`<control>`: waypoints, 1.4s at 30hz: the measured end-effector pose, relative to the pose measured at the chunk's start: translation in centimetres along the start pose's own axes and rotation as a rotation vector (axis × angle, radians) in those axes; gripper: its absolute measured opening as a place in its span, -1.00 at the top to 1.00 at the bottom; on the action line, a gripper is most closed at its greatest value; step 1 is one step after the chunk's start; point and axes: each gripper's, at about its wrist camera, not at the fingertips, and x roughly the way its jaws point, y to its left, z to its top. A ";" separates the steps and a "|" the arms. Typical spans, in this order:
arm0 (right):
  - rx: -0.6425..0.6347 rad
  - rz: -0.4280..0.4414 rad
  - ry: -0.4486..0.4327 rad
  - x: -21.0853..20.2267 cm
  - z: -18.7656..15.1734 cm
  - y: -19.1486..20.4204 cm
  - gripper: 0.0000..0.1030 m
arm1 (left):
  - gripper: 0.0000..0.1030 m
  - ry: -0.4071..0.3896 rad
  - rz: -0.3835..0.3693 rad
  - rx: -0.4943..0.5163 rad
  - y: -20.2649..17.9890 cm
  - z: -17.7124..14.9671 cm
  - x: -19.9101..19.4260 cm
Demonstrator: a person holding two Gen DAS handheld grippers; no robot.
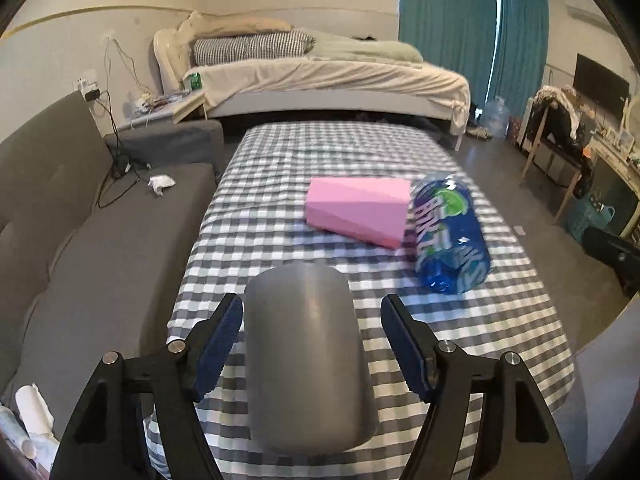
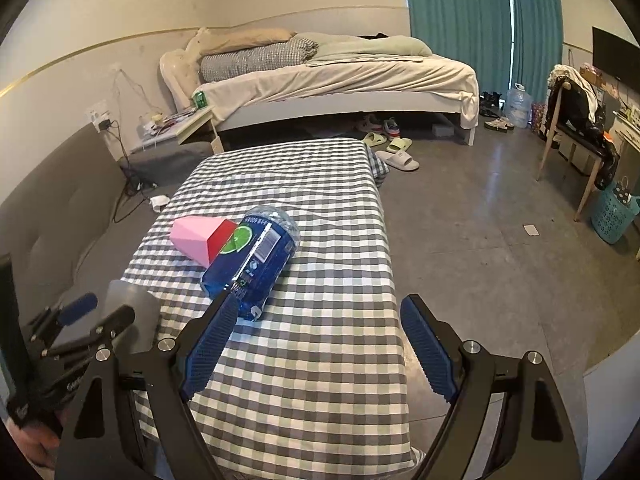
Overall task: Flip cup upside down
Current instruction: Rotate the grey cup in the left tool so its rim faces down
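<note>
Left gripper (image 1: 312,344) open astride grey cup (image 1: 306,356), near table edge (image 1: 160,360).

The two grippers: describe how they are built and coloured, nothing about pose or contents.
Both the left gripper and the right gripper share one design: matte black angular linkage arms with triangular cut-outs, joined by round silver bolts. Each finger carries a long blue pad with fine ribbed texture. Seen from the right wrist, the left gripper's body bears small white lettering, too blurred to read. No cables or sleeves show.
</note>
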 end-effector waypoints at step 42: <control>-0.031 0.011 0.092 2.2 -0.7 0.4 -0.63 | -0.64 -0.060 -0.104 0.039 0.8 -2.4 -3.1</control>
